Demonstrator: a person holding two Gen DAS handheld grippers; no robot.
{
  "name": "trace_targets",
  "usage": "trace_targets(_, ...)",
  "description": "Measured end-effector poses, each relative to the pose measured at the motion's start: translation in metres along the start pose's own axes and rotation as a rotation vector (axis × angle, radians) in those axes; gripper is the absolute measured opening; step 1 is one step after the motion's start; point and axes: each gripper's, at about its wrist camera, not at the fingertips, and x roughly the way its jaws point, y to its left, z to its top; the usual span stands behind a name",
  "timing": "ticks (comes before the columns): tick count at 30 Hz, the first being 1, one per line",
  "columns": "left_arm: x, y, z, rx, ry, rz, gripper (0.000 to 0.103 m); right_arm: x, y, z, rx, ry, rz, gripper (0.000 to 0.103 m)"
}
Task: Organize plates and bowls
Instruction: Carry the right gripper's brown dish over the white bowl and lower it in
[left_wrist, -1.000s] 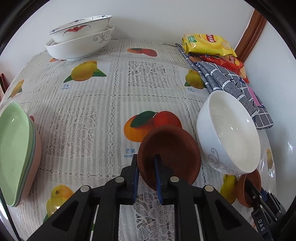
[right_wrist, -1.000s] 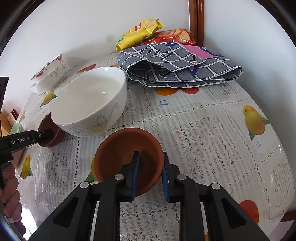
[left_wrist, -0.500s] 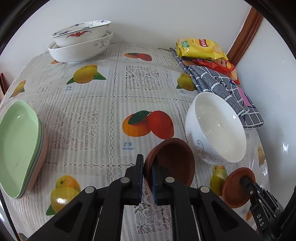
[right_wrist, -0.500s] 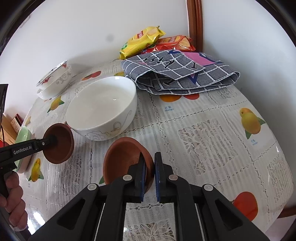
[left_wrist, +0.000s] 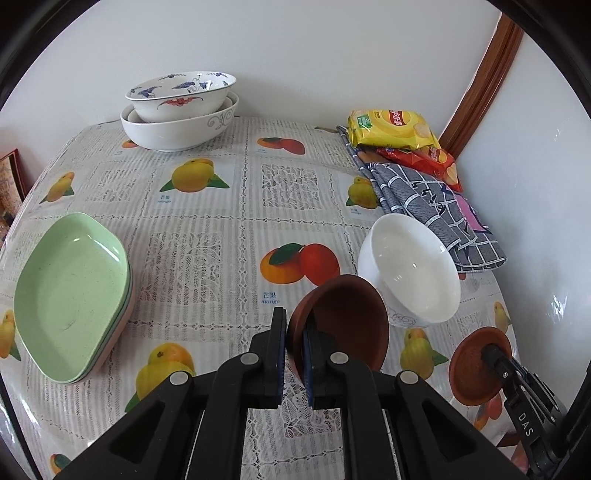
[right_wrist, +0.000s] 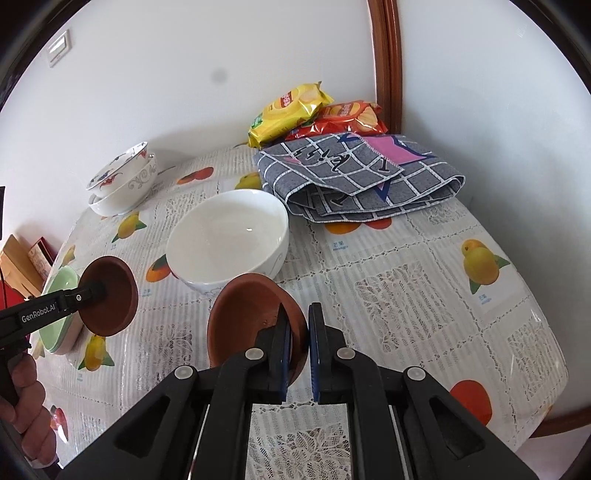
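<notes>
Our left gripper (left_wrist: 294, 334) and right gripper (right_wrist: 298, 330) each pinch a brown saucer (left_wrist: 340, 325) by its rim; tilted, either may slip onto the white bowl (left_wrist: 410, 273) at 1 o'clock.

Matt, earthy terracotta-looking brown dish (left_wrist: 347, 325) in left tongs (left_wrist: 294, 354); same finish on second brown dish (right_wrist: 255, 317) in right tongs (right_wrist: 299, 343). Tongs of matt black plastic, metal rivets. Beside the first dish, glossy glazed white bowl (left_wrist: 410, 273). Left of it, speckled satin green plates (left_wrist: 70, 295). Worktop (left_wrist: 207, 229) under glossy clear film over lace-print cloth. Behind white bowl, woven checked cloth (left_wrist: 436, 206) and shiny foil snack bags (left_wrist: 391, 129).
</notes>
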Motion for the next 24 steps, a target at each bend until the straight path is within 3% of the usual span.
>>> trace_targets(13,-0.058,0.003,0.011,0.012,-0.108,-0.023,0.008,-0.041,0.02,0.027,-0.019,-0.095,0.005,0.009)
trace_targets(24,-0.069,0.006,0.014,0.006,-0.129,-0.032,0.008,-0.049,0.03,0.04,-0.02,-0.117,0.015,0.009)
